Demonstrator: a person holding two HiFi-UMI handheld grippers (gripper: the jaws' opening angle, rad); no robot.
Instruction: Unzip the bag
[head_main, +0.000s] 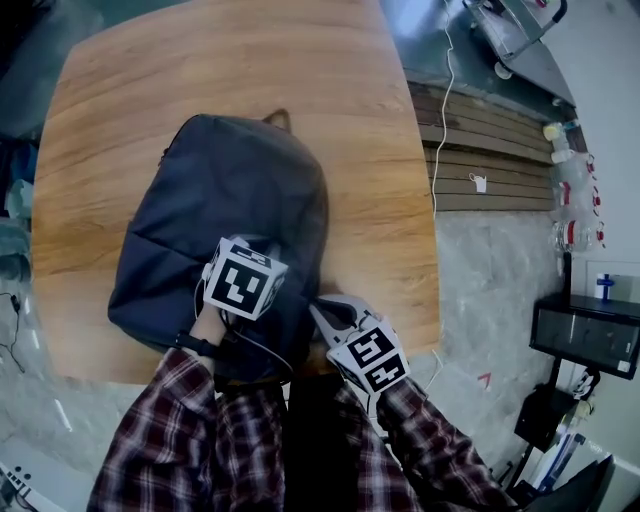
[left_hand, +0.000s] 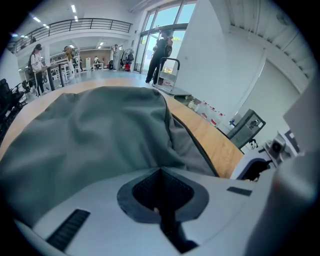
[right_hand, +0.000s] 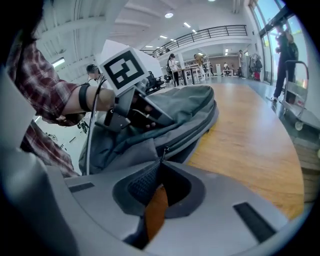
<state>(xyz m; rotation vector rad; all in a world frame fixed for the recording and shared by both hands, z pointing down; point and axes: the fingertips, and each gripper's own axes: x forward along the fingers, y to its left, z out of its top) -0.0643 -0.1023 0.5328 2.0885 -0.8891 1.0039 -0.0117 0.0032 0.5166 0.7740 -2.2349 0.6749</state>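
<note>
A dark navy backpack (head_main: 230, 190) lies flat on the wooden table (head_main: 200, 60). My left gripper (head_main: 243, 283) rests on the bag's near end. In the left gripper view its jaws are shut (left_hand: 160, 172) with the bag's fabric (left_hand: 100, 130) pinched at their tips. My right gripper (head_main: 330, 318) sits at the bag's near right corner, by the table's front edge. It is shut (right_hand: 161, 167) on a brown zipper pull tab (right_hand: 156, 205), whose metal slider (right_hand: 163, 150) sits on the zipper line just beyond the tips. The zipper track runs away along the bag's side (right_hand: 192, 125).
The table's right edge (head_main: 425, 200) drops to a grey floor. A slatted wooden panel (head_main: 480, 150), a white cable (head_main: 440, 120), bottles (head_main: 570, 200) and a black box (head_main: 585, 335) lie to the right. People stand far off in the hall (left_hand: 160, 55).
</note>
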